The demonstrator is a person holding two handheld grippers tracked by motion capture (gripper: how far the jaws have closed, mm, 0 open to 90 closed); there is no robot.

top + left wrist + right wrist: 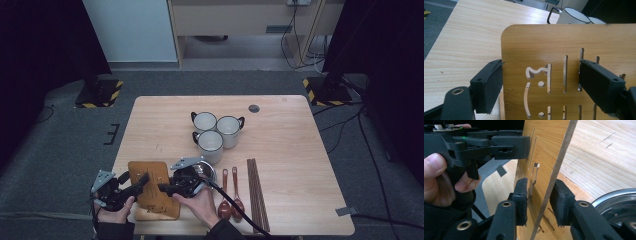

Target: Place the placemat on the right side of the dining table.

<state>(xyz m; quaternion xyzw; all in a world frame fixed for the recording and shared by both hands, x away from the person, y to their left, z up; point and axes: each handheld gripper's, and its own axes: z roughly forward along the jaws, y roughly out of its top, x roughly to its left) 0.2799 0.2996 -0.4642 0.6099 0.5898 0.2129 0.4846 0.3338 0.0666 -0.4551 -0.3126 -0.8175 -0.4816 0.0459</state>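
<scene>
Near edge of the flat slotted bamboo board [152,192] is covered by both hands in the high view; its cut-out pattern runs off the bottom of the left gripper view. The board sits at the table's [295,150] near-left corner, tilted up off the wood, another light board partly under it. Left gripper [540,82] is clamped across the board, pads on its left edge and slotted face. Right gripper [539,203] straddles the board's thin right edge, jaws narrowed around it, small gaps showing at the pads, so no firm pinch. A steel bowl [617,207] just behind is cut off. Three white enamel mugs [218,131], two dark wooden spoons [231,197] and brown chopsticks [256,192] lie well apart.
</scene>
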